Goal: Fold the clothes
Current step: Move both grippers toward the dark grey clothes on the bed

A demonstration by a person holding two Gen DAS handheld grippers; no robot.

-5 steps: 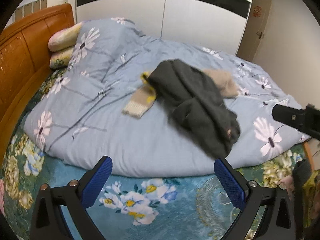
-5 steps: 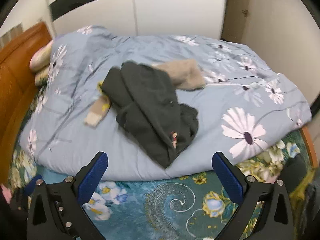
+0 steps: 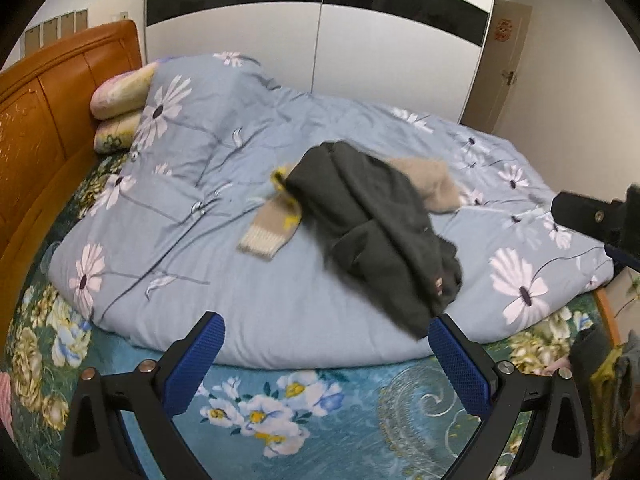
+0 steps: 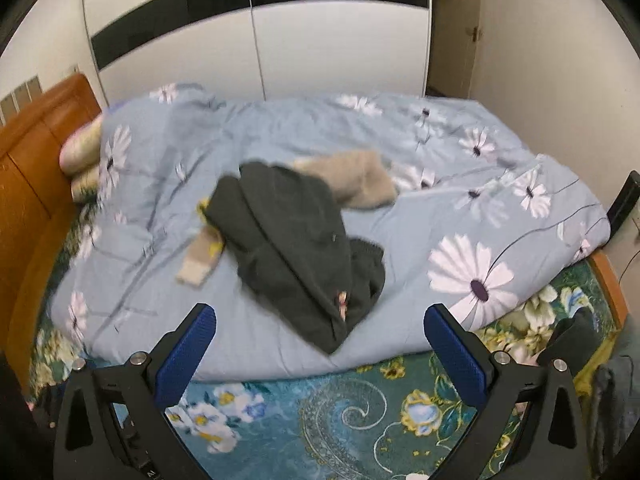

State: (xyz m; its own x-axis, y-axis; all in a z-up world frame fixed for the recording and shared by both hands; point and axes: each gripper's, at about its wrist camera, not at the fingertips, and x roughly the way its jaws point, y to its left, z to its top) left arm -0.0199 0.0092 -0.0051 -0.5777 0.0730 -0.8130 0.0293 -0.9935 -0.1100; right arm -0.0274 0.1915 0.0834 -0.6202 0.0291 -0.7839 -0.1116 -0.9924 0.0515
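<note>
Folding is not started: dark top point(image 3: 376, 236) lies crumpled on the quilt point(image 3: 224, 168); both my tongs point(image 3: 324, 356) point(image 4: 320, 348) gape wide, empty.

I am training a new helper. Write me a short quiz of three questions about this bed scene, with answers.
1. True or false: the left gripper holds the dark garment.
2. Which lies on top: the dark garment or the beige sweater?
3. Multiple choice: the duvet pattern is A) stripes B) white flowers C) dots.

Key: 1. False; both it and the right gripper are open and empty. 2. The dark garment. 3. B.
</note>
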